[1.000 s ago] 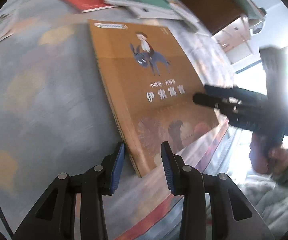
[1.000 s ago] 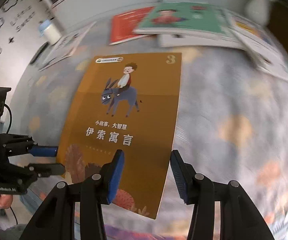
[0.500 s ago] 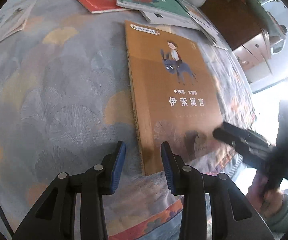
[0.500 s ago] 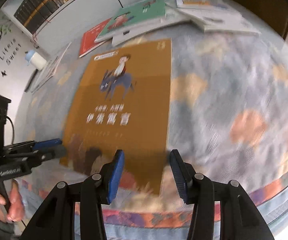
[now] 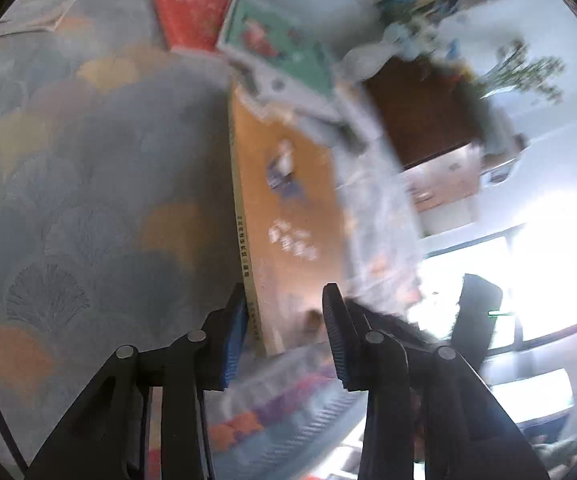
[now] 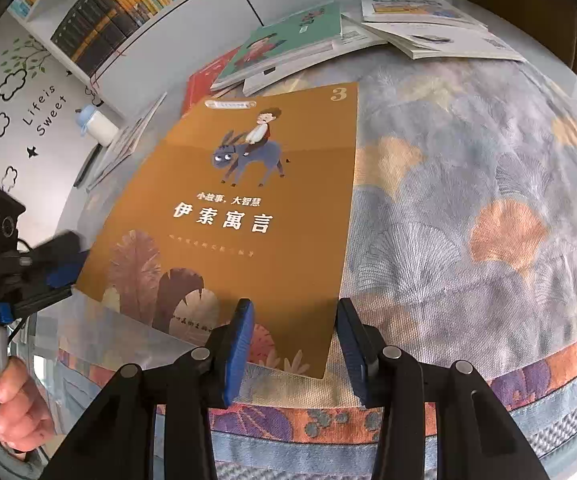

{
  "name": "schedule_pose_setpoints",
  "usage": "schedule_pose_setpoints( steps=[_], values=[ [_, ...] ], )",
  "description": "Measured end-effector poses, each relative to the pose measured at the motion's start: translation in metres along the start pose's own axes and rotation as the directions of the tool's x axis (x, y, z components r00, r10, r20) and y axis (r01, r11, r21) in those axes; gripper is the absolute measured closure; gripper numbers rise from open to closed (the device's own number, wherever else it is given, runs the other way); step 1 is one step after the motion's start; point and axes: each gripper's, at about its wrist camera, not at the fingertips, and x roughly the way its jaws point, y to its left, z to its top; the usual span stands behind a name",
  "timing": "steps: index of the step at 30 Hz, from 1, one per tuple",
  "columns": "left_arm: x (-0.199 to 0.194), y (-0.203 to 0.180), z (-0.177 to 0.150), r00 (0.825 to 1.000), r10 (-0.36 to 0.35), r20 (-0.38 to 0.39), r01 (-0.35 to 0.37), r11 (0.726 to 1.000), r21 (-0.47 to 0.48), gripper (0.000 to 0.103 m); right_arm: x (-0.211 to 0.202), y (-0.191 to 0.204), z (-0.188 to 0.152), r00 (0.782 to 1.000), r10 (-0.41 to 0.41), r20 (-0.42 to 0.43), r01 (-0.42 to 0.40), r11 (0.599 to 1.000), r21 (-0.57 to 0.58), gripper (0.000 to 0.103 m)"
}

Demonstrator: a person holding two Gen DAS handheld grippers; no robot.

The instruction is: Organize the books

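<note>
Both tongs (image 6: 292, 344) closing around orange book (image 6: 248, 216) corners.

The orange book (image 6: 248, 216) with the donkey rider and a "3" lies flat, face up on the patterned cloth; green (image 6: 288, 40) and red (image 6: 200, 84) books piled toward 12 o'clock.

From my remote station I saw a white wall (image 6: 28, 92) with cloud decals and lettering at upper left, a white bookshelf (image 6: 136, 4) along the top, a dark wooden cabinet (image 5: 420, 120) at upper right, and a glaring window (image 5: 528, 272) at right.
</note>
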Motion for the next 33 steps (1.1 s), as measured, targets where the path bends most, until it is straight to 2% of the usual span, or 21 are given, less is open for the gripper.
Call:
schedule_pose_setpoints(
  steps=[1, 3, 5, 6, 8, 9, 12, 14, 16, 18, 19, 22, 23, 24, 25, 27, 28, 30, 32, 33],
  values=[
    [0.008, 0.002, -0.003, 1.000, 0.018, -0.016, -0.018, 1.000, 0.002, 0.084, 0.000, 0.002, 0.000, 1.000, -0.009, -0.001, 0.009, 1.000, -0.011, 0.060],
    [0.017, 0.003, -0.006, 0.999, 0.033, -0.024, -0.033, 0.999, -0.003, 0.085, 0.001, 0.006, -0.001, 1.000, -0.023, -0.001, 0.023, 0.999, -0.032, 0.060],
    [0.017, 0.001, -0.007, 1.000, 0.018, -0.012, -0.018, 1.000, -0.021, 0.091, 0.001, 0.005, -0.001, 1.000, -0.021, -0.002, 0.021, 0.999, -0.033, 0.060],
    [0.015, 0.001, -0.006, 1.000, -0.005, -0.006, 0.005, 0.999, -0.039, 0.091, 0.001, 0.004, 0.000, 1.000, -0.013, -0.005, 0.013, 1.000, -0.025, 0.060],
    [0.009, 0.002, -0.001, 0.995, -0.095, 0.008, 0.095, 0.992, -0.086, 0.091, -0.001, -0.002, 0.003, 1.000, 0.016, -0.023, -0.016, 1.000, 0.008, 0.060],
    [0.006, 0.002, 0.000, 0.992, -0.125, 0.014, 0.126, 0.987, -0.103, 0.091, -0.003, -0.009, 0.005, 0.998, 0.052, -0.041, -0.050, 0.997, 0.051, 0.059],
    [0.000, -0.004, 0.009, 0.979, -0.204, 0.023, 0.205, 0.971, -0.123, 0.091, -0.010, -0.033, 0.003, 0.980, 0.195, -0.041, -0.183, 0.962, 0.201, 0.046],
    [-0.003, -0.008, 0.012, 0.971, -0.236, 0.029, 0.238, 0.962, -0.135, 0.091, -0.013, -0.053, -0.002, 0.948, 0.319, 0.001, -0.302, 0.897, 0.321, 0.045],
    [-0.004, -0.008, 0.015, 0.963, -0.268, 0.029, 0.269, 0.951, -0.154, 0.090, -0.009, -0.066, -0.007, 0.907, 0.420, 0.037, -0.398, 0.823, 0.405, 0.044],
    [-0.004, -0.007, 0.014, 0.960, -0.280, 0.026, 0.280, 0.945, -0.167, 0.090, 0.000, -0.075, -0.010, 0.864, 0.497, 0.080, -0.471, 0.742, 0.477, 0.044],
    [-0.003, -0.005, 0.014, 0.957, -0.289, 0.022, 0.288, 0.941, -0.181, 0.090, 0.004, -0.076, -0.010, 0.850, 0.519, 0.094, -0.492, 0.715, 0.497, 0.044],
    [-0.001, 0.005, 0.014, 0.948, -0.318, 0.011, 0.312, 0.924, -0.221, 0.090, 0.018, -0.073, -0.007, 0.811, 0.573, 0.116, -0.540, 0.659, 0.524, 0.045],
    [0.000, 0.006, 0.013, 0.953, -0.303, 0.003, 0.296, 0.930, -0.219, 0.091, 0.022, -0.070, -0.005, 0.803, 0.582, 0.125, -0.551, 0.647, 0.527, 0.047],
    [0.001, 0.006, 0.014, 0.960, -0.281, -0.005, 0.273, 0.938, -0.212, 0.091, 0.025, -0.067, -0.003, 0.803, 0.582, 0.128, -0.552, 0.646, 0.528, 0.055],
    [0.002, 0.007, 0.014, 0.968, -0.250, -0.014, 0.242, 0.949, -0.202, 0.091, 0.027, -0.062, 0.000, 0.811, 0.572, 0.122, -0.542, 0.656, 0.525, 0.060],
    [0.005, 0.007, 0.015, 0.984, -0.171, -0.047, 0.161, 0.972, -0.169, 0.091, 0.024, -0.056, 0.005, 0.845, 0.524, 0.104, -0.501, 0.710, 0.495, 0.068],
    [0.006, 0.006, 0.015, 0.989, -0.134, -0.062, 0.124, 0.982, -0.144, 0.091, 0.020, -0.051, 0.009, 0.869, 0.488, 0.086, -0.470, 0.756, 0.455, 0.073],
    [0.010, -0.003, 0.015, 0.995, -0.027, -0.094, 0.022, 0.999, -0.048, 0.089, 0.010, -0.035, 0.017, 0.915, 0.401, 0.051, -0.392, 0.849, 0.356, 0.074],
    [0.013, -0.011, 0.015, 0.994, 0.018, -0.106, -0.017, 1.000, 0.012, 0.089, 0.001, -0.014, 0.024, 0.956, 0.294, 0.018, -0.291, 0.931, 0.220, 0.074],
    [0.014, -0.015, 0.015, 0.993, 0.044, -0.111, -0.038, 0.998, 0.050, 0.089, -0.001, -0.004, 0.027, 0.969, 0.247, 0.007, -0.245, 0.957, 0.156, 0.074]
  ],
)
